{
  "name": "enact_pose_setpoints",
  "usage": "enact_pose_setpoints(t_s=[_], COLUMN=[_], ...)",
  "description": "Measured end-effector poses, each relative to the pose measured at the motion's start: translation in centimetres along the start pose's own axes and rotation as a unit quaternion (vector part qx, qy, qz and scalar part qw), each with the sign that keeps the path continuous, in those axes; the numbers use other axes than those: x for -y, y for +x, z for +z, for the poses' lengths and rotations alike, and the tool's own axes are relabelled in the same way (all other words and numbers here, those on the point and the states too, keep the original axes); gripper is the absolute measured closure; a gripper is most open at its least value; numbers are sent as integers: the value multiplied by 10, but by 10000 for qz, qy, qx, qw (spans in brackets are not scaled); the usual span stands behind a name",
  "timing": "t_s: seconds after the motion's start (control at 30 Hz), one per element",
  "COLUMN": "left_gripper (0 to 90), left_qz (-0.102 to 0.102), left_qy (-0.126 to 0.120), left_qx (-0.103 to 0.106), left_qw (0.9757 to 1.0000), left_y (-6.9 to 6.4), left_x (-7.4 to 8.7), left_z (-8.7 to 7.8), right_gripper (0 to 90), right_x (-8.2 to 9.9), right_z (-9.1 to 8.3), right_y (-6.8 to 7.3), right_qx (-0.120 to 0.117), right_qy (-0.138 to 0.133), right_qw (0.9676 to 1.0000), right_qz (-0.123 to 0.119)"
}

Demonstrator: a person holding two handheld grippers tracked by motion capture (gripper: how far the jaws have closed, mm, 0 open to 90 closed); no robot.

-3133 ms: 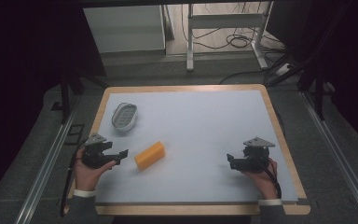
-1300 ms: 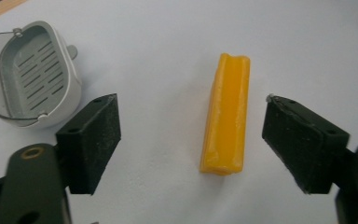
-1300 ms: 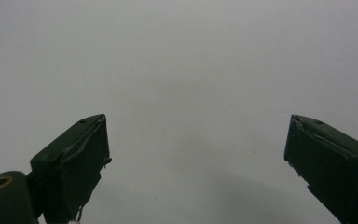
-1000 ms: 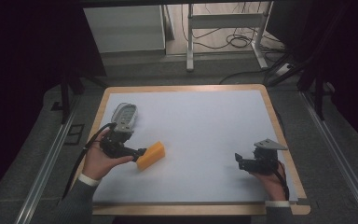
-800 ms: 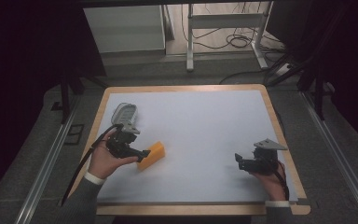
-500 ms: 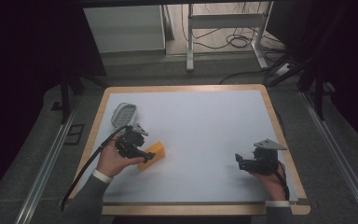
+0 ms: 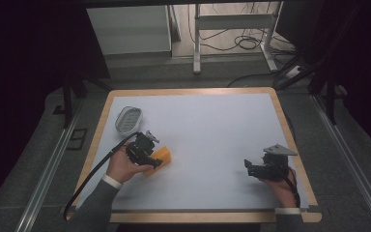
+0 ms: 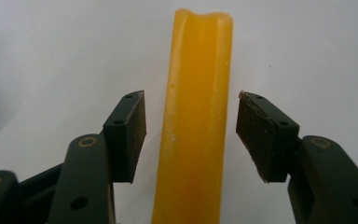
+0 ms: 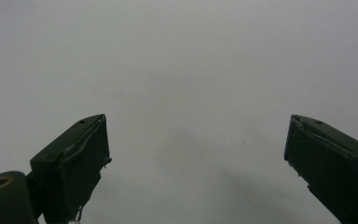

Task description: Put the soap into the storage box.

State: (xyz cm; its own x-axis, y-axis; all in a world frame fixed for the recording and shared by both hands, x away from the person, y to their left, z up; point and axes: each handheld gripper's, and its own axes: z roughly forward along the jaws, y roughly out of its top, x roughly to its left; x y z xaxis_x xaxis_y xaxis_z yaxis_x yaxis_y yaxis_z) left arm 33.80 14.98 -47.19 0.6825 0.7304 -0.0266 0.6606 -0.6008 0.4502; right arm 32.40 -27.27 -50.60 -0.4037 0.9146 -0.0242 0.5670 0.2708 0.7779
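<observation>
Where the left gripper [image 7: 150,155] reaches in from the near-left part of the table [image 7: 212,130], it straddles an orange-yellow block [image 7: 160,157] that lies on the pale grey surface, left of the middle and toward the person's side. Seen from the high view, the block is a small, flat-faced slab with squared corners, its colour between cheese and amber, and part of it is hidden under the gripper and the left hand [image 7: 123,165]. Along the left gripper view the same block [image 8: 196,116] runs straight up between the two black jaws as a long narrow bar, smooth and slightly glossy, with fine pale speckles on its face and a shallow dip at its far end. The jaws stand apart with a visible gap between each pad and the block's sides, so they bracket it without pressing on it. Just beyond the left gripper, near the table's far-left area, sits a small oval dish [image 7: 127,119], pale and ribbed inside, apart from the block. Well across the table, at the near-right, the right hand [image 7: 284,186] holds the right gripper [image 7: 252,168] low over bare surface; in the right gripper view its jaws are spread wide with nothing between them.
</observation>
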Motion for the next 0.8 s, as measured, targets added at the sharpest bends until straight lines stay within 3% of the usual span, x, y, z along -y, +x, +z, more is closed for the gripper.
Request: enact_pose_setpoints(t_s=[0.3, 0.63, 0.73, 0.8], left_gripper=[584, 613, 614, 614], left_qz=[54, 89, 114, 73], left_qy=[159, 188, 172, 190], left_qx=[56, 238, 165, 224], left_qw=[9998, 9995, 9997, 9995], left_y=[0, 5, 5, 8], left_x=[0, 1, 1, 1], left_z=[9, 8, 6, 4], right_gripper=[66, 65, 66, 66], right_x=[1, 1, 1, 1], right_z=[0, 0, 0, 0], right_y=[0, -2, -2, -2], right_qx=[22, 60, 35, 45], right_qy=[3, 14, -10, -11], right_qw=[10000, 10000, 10000, 10000], right_qz=[-6, 0, 1, 10])
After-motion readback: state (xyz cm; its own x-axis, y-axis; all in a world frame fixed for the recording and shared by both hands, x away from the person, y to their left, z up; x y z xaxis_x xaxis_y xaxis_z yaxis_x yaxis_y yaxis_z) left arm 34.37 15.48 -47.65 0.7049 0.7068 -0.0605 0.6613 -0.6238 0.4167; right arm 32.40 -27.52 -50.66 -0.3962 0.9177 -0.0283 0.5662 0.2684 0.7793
